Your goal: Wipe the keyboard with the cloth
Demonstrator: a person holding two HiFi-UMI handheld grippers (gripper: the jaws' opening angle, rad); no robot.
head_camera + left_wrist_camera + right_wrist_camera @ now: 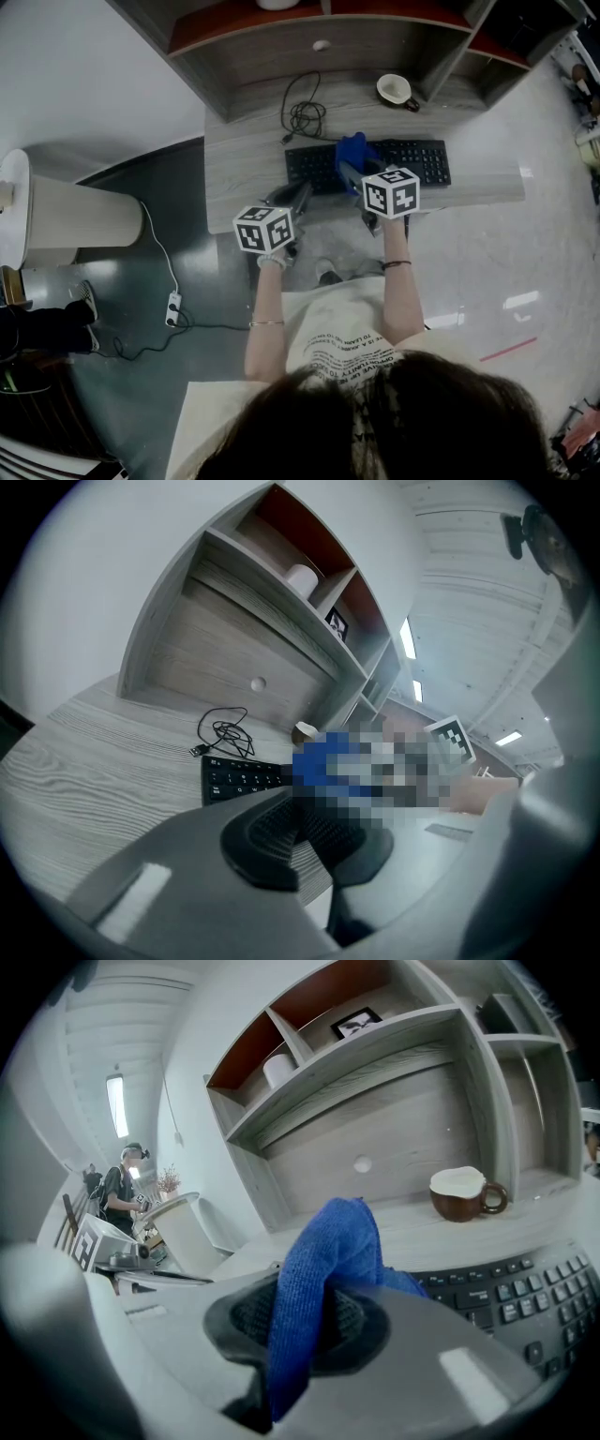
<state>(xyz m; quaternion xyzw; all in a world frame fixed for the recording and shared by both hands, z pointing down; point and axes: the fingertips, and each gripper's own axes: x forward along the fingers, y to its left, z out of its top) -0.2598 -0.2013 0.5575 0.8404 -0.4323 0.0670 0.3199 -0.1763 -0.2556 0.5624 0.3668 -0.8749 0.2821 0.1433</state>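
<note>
A: Right gripper [300, 1327]: jaws pinching a fold of the blue cloth [323, 1260], most of it bunched up above the pads. The cloth hangs over the left part of the black keyboard [417, 159], which lies along the front edge of the table [244, 159], right of its middle.

B: Left gripper [302, 841]?

A: Jaws pressed together, nothing between them. It sits at the table's front edge, just left of the keyboard, not touching it.

B: Risks?

A: Three, as I judge it. First, the pinch takes only a narrow fold; a hard drag across the keys could pull the cloth out of the jaws. Second, nothing braces the keyboard, so a stroke toward the person might slide it off the front edge. Third, a brown cup [466, 1194] stands behind the keyboard's right half, and a coiled cable [305, 117] lies behind its left corner; a long stroke away could catch either.

B: Worst one?

A: The cup. I cannot tell if it holds liquid.
</note>
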